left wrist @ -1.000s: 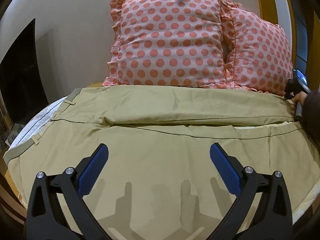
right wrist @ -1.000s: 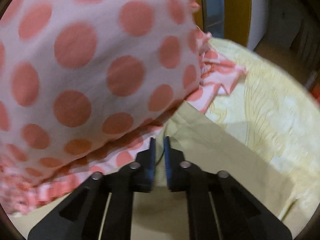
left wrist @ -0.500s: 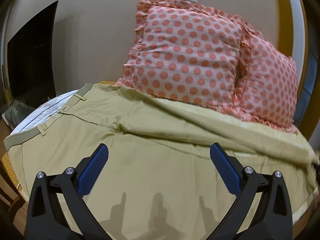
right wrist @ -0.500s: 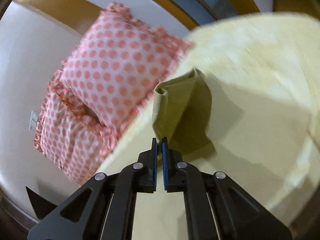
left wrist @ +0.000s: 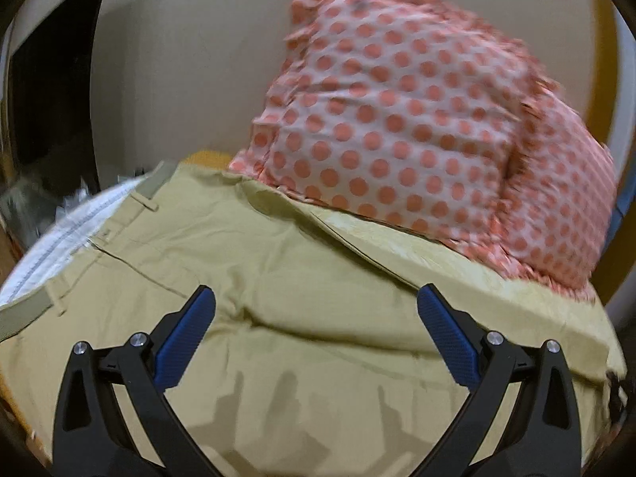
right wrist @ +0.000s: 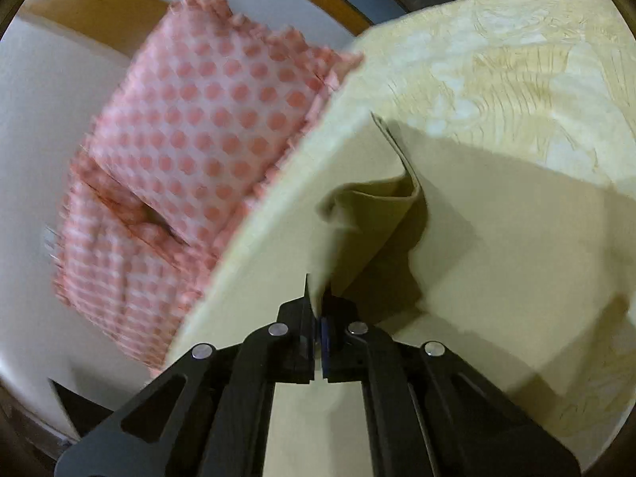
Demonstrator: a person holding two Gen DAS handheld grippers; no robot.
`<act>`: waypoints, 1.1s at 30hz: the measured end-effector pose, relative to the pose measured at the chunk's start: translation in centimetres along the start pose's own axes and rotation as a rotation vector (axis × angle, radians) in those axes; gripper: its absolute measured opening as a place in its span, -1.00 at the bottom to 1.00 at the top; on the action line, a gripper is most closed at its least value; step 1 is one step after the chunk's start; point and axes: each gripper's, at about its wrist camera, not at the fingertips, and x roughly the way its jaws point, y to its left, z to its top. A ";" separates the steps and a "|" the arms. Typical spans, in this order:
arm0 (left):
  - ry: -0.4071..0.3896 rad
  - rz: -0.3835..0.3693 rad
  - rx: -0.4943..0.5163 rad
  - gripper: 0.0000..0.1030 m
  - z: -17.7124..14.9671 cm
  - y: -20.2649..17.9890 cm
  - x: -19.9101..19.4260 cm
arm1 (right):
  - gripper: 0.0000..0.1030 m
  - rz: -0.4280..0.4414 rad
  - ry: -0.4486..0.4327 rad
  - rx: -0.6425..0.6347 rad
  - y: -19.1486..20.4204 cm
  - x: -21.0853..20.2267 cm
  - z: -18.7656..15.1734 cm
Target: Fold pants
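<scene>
Khaki pants (left wrist: 278, 278) lie spread across the bed, their waistband (left wrist: 24, 314) and belt loops at the left. My left gripper (left wrist: 316, 318) is open and empty, hovering over the pants' middle. My right gripper (right wrist: 317, 310) is shut on the pants' leg end (right wrist: 369, 218), which it holds lifted above the bed; the cloth hangs in a fold in front of the fingers.
Two pink polka-dot pillows (left wrist: 397, 119) lean on the wall behind the pants; they also show in the right wrist view (right wrist: 198, 139). A yellow patterned bedcover (right wrist: 516, 79) lies under the pants. A dark screen (left wrist: 47, 99) stands at the left.
My right gripper has lifted the leg end off the bed by the pillow and carried it up and over the pants. The left gripper's view has swung to the left.
</scene>
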 end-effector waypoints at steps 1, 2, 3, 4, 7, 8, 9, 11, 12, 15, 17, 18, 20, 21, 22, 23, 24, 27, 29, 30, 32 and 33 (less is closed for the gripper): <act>0.015 -0.003 -0.024 0.96 0.5 0.5 0.9 | -0.97 0.024 -0.042 -0.018 0.3 -1.3 0.1; 0.043 -0.009 -0.067 0.96 1.4 1.2 2.3 | -0.97 0.034 -0.063 -0.028 0.6 -2.0 0.2; 0.067 -0.011 -0.100 0.96 2.1 1.7 3.6 | -0.97 0.040 -0.074 -0.036 0.7 -2.5 0.2; 0.083 -0.011 -0.121 0.96 2.5 2.1 4.5 | -0.97 0.047 -0.077 -0.046 0.9 -2.9 0.2; 0.173 0.021 -0.184 0.92 4.1 3.0 9.1 | -0.97 0.048 -0.074 -0.052 1.1 -3.0 0.3; 0.194 0.037 -0.195 0.82 4.4 3.2 10.4 | -0.97 0.048 -0.075 -0.053 1.1 -3.0 0.3; 0.214 0.049 -0.208 0.77 4.6 3.3 11.5 | -0.97 0.047 -0.072 -0.051 1.0 -2.9 0.3; 0.260 0.059 -0.239 0.42 4.9 3.7 13.8 | -0.97 0.047 -0.066 -0.049 1.1 -2.8 0.3; 0.282 0.060 -0.260 0.25 4.9 4.0 14.9 | -0.97 0.046 -0.063 -0.051 1.1 -2.8 0.4; 0.320 -0.019 -0.355 -0.86 4.5 5.7 16.5 | -0.97 0.050 -0.063 -0.057 1.5 -2.6 0.6; 0.289 -0.036 -0.376 -0.90 4.3 6.2 15.0 | -0.97 0.061 -0.067 -0.067 1.8 -2.8 1.0; 0.263 -0.040 -0.335 -0.90 4.3 6.0 13.2 | -0.97 0.066 -0.075 -0.071 2.0 -3.1 1.2; 0.198 -0.047 -0.272 -0.90 4.0 5.9 9.1 | -0.97 0.075 -0.099 -0.086 2.1 -4.2 1.5; 0.157 -0.054 -0.246 -0.90 3.3 6.0 6.1 | -0.97 0.073 -0.110 -0.092 2.0 -4.7 1.5; 0.125 -0.065 -0.224 -0.90 2.6 6.2 3.6 | -0.97 0.071 -0.117 -0.094 1.8 -5.2 1.6; 0.099 -0.068 -0.210 -0.88 1.7 6.5 1.0 | -0.97 0.067 -0.122 -0.091 1.4 -5.7 1.5; 0.078 -0.068 -0.197 -0.88 0.1 7.0 -1.7 | -0.97 0.060 -0.124 -0.082 0.8 -6.2 1.5; 0.082 -0.032 -0.202 -0.85 -4.8 8.4 -6.4 | -0.97 0.027 -0.103 -0.055 -1.1 -6.6 1.0; 0.124 -0.006 -0.240 -0.86 -8.4 9.6 -7.6 | -0.97 0.003 -0.086 -0.033 -2.3 -6.5 0.5; 0.137 0.001 -0.256 -0.86 -9.6 10.0 -7.9 | -0.97 -0.006 -0.080 -0.018 -2.9 -6.4 0.2; 0.163 0.008 -0.286 -0.86 -11.7 10.7 -8.1 | -0.97 -0.016 -0.076 -0.004 -3.6 -6.5 0.0; 0.167 0.006 -0.296 -0.86 -12.4 10.7 -8.4 | -0.97 -0.020 -0.074 0.003 -4.0 -6.6 -0.1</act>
